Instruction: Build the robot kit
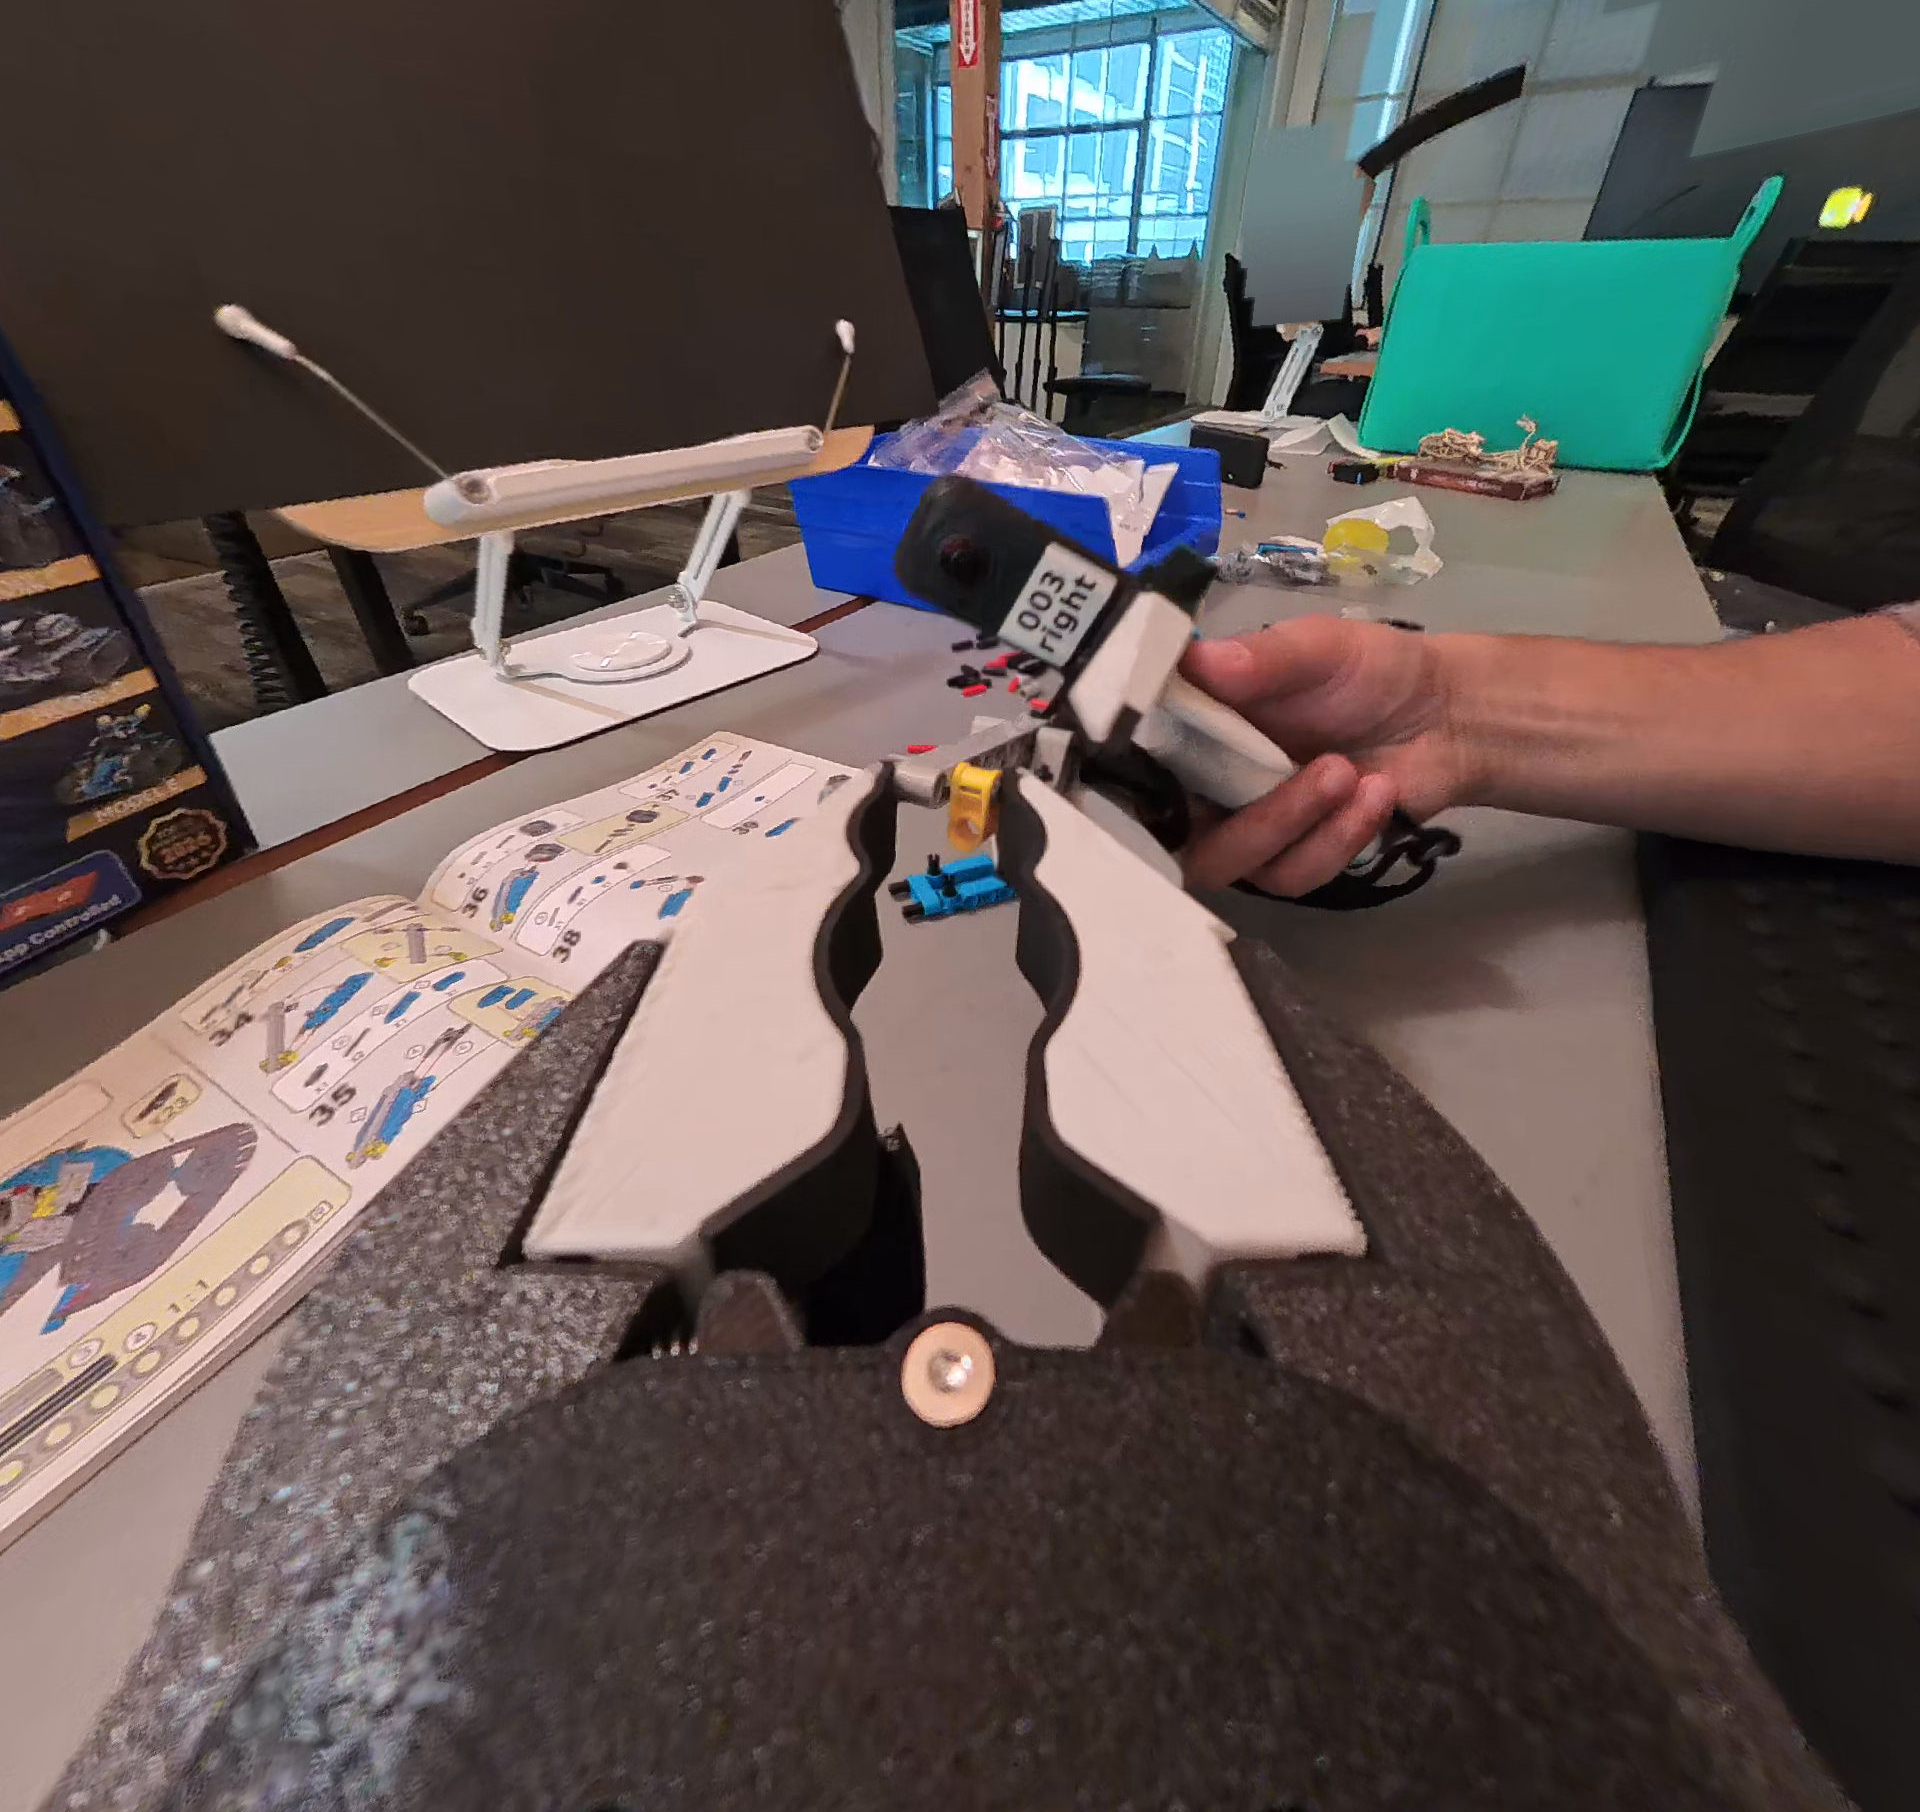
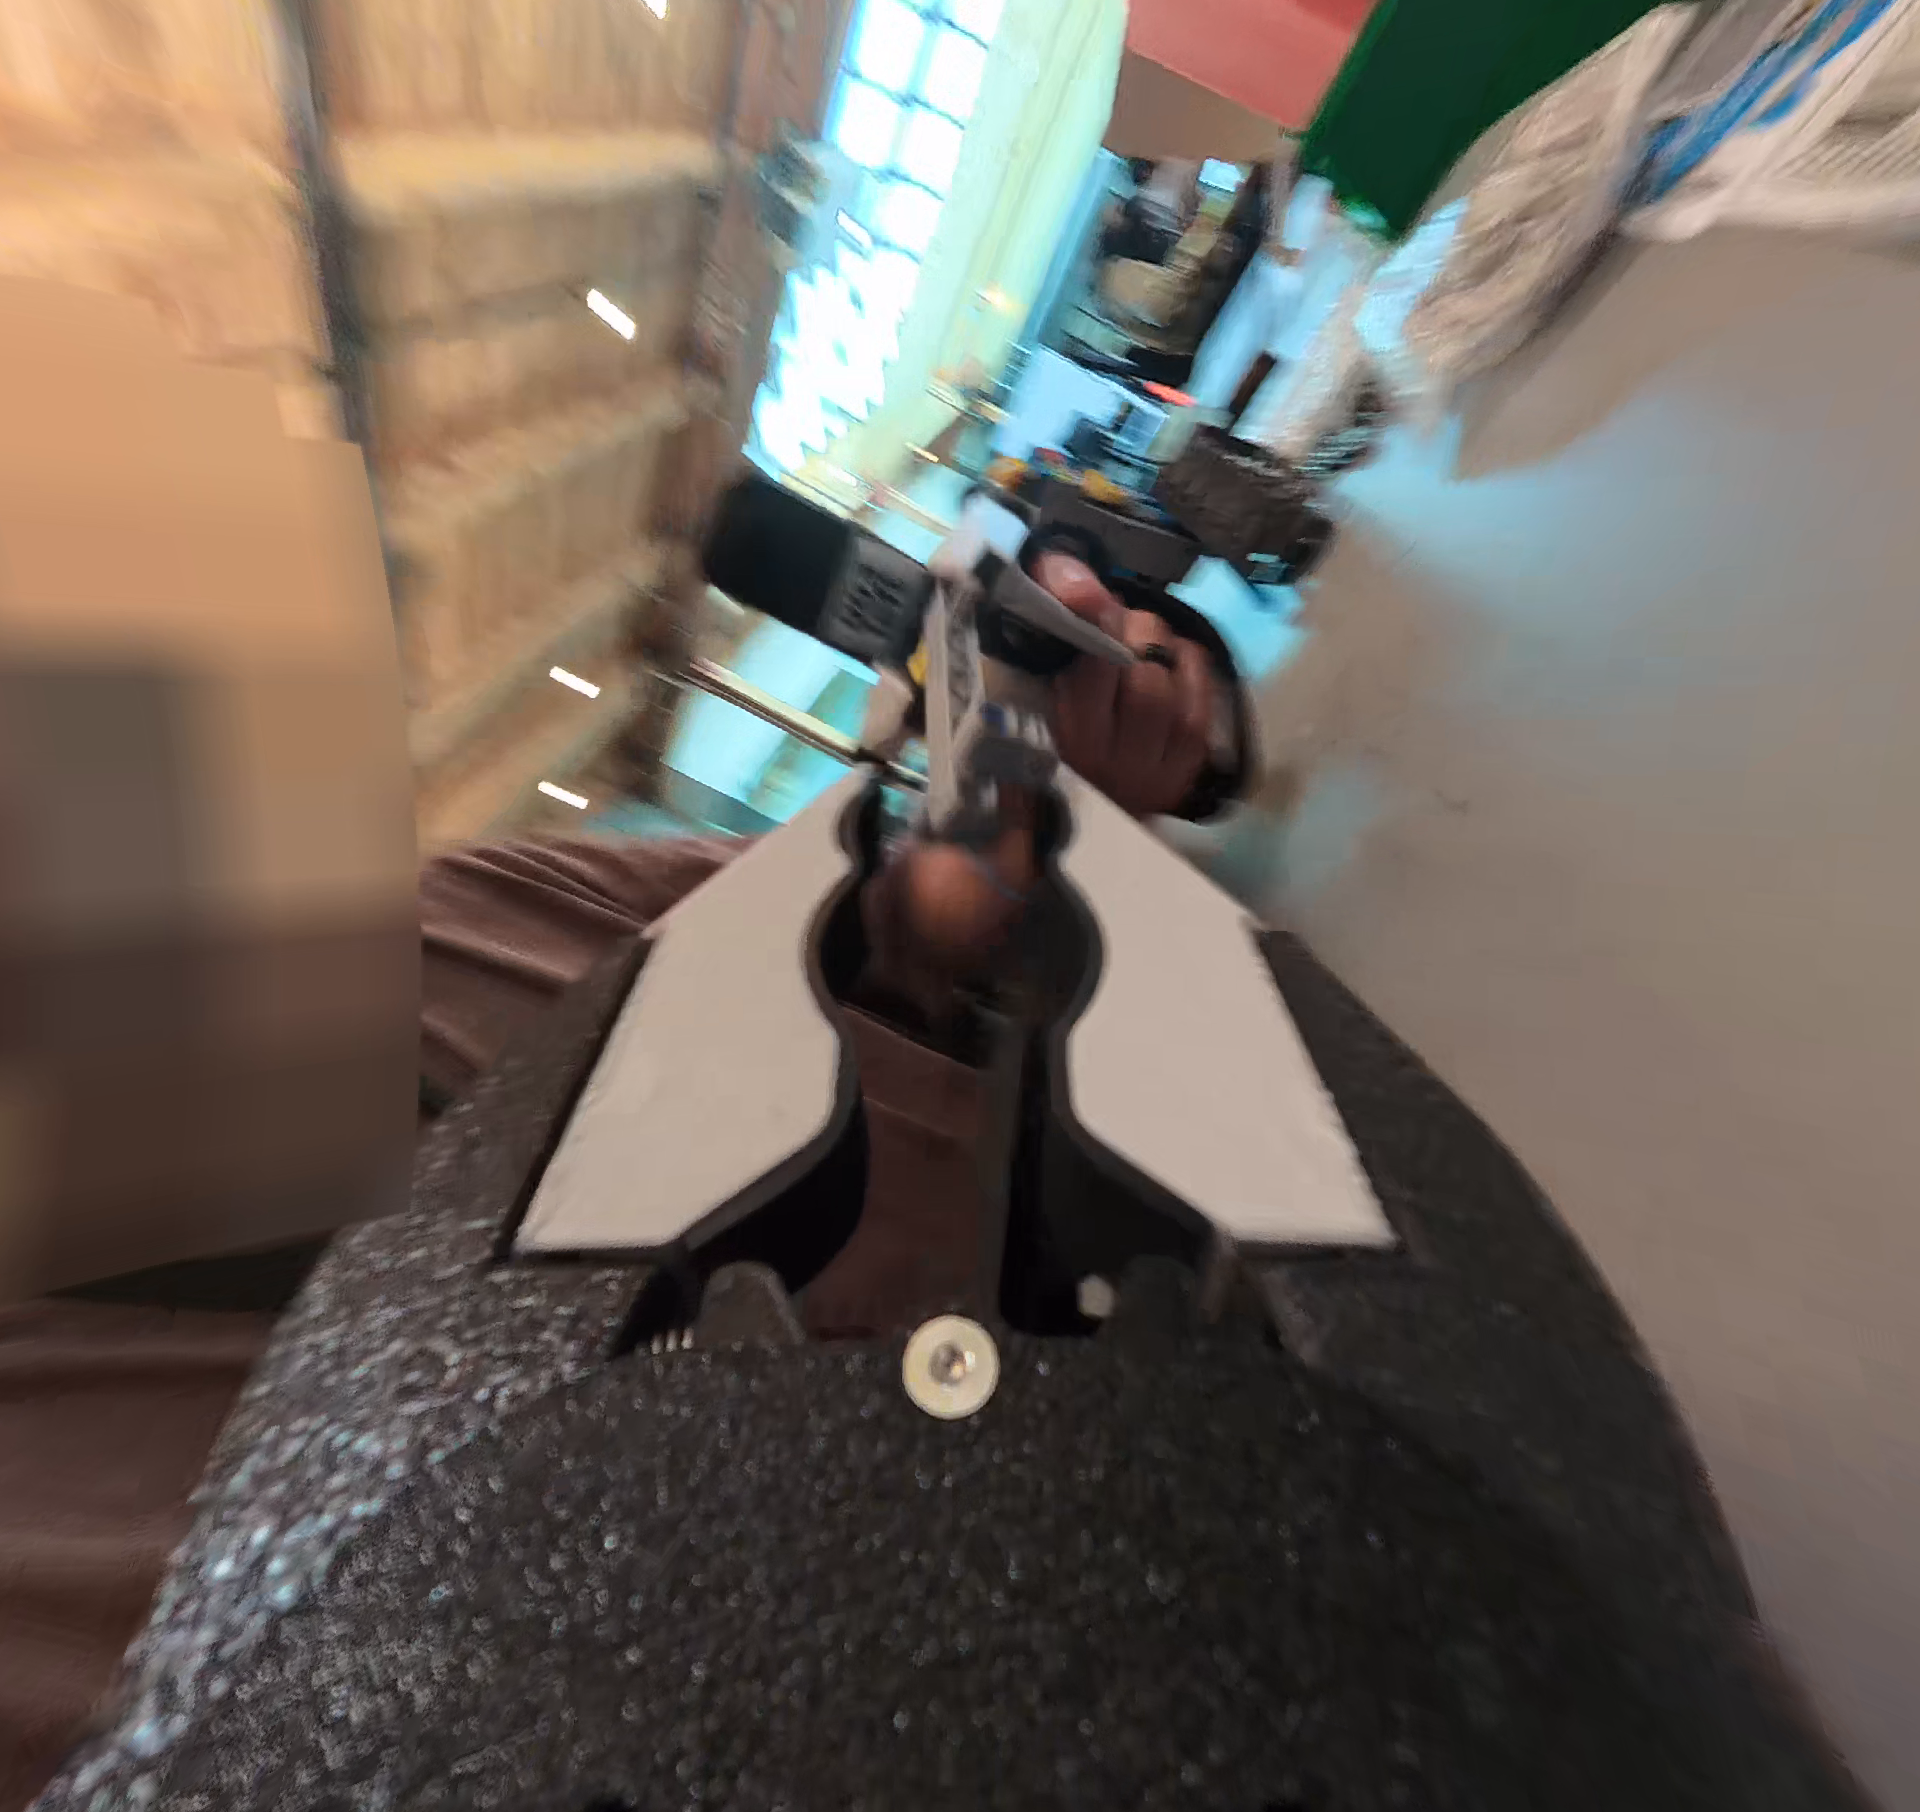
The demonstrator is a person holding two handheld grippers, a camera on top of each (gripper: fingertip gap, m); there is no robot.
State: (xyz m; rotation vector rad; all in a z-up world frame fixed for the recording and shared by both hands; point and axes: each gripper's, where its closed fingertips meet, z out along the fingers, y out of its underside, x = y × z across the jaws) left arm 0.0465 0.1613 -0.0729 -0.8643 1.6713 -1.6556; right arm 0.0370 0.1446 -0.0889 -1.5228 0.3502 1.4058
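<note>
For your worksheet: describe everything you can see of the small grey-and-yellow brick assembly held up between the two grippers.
The brick assembly is a short light-grey beam with holes, looking like plastic, with a yellow connector hanging from it. It is held above the grey table, over a loose blue piece. The left gripper has its fingertips either side of it; the right gripper meets it from the far side. Whether either one clamps it cannot be told.

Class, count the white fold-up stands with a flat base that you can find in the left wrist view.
2. One white stand is on the grey table behind the open instruction booklet; a second white stand, partly hidden, is far back beside the green bag. Others may be hidden.
</note>
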